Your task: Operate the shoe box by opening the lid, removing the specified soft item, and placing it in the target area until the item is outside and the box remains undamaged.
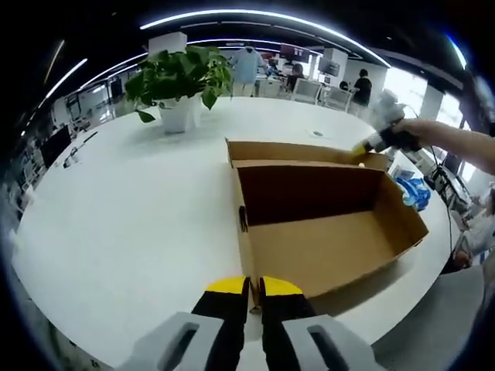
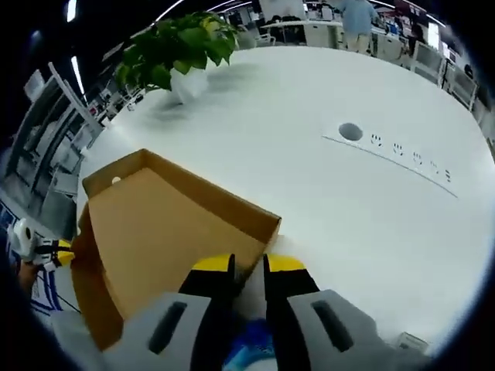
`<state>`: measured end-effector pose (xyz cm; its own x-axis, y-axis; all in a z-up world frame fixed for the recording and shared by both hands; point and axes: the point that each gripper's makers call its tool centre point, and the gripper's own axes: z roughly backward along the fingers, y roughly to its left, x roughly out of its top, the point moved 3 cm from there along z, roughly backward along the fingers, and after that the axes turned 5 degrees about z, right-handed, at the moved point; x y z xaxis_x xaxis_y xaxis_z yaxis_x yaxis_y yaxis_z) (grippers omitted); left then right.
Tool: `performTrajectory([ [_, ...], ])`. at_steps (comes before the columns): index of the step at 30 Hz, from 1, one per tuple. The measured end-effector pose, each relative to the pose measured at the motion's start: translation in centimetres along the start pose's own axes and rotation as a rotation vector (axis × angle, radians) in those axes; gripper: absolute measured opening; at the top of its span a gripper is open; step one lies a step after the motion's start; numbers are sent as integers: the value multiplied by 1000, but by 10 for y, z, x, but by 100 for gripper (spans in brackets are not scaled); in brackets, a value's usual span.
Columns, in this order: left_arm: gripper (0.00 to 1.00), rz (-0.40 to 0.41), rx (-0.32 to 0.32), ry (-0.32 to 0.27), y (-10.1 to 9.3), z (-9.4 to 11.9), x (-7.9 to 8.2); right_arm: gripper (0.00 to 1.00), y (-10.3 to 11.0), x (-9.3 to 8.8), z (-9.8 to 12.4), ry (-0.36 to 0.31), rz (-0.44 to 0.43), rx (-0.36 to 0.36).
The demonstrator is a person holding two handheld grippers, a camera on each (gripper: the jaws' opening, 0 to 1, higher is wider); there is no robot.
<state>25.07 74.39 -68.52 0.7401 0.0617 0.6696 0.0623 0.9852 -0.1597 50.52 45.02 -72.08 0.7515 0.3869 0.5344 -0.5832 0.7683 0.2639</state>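
An open brown shoe box point(image 1: 325, 247) lies on the round white table point(image 1: 131, 224), and the part of its inside that shows is bare. Its lid point(image 1: 302, 151) is folded back on the far side. At the box's near corner my left gripper point(image 1: 254, 292) sits with its yellow-tipped jaws pinched on the cardboard wall. My right gripper point(image 1: 370, 145) holds the lid's far right corner. In the right gripper view the lid point(image 2: 155, 232) spreads ahead of the right gripper point(image 2: 248, 270), whose jaws clamp its edge. A blue soft item point(image 1: 410, 192) lies on the table right of the box, seen as blue point(image 2: 251, 352) under the right jaws.
A potted green plant point(image 1: 182, 77) point(image 2: 174, 50) stands on the far side of the table. A round cable port point(image 2: 349, 131) with a row of small marks is set in the tabletop. A person's arm point(image 1: 456, 143) reaches in from the right. The table edge runs close behind my left gripper.
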Motion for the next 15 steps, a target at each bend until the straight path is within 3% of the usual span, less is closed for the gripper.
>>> performTrajectory([
  [6,5,8,-2,0,0,-1,0,8,2,0,4,-1,54,-51],
  [15,4,37,-10,-10,0,-1,-1,4,4,6,16,-38,42,-82],
])
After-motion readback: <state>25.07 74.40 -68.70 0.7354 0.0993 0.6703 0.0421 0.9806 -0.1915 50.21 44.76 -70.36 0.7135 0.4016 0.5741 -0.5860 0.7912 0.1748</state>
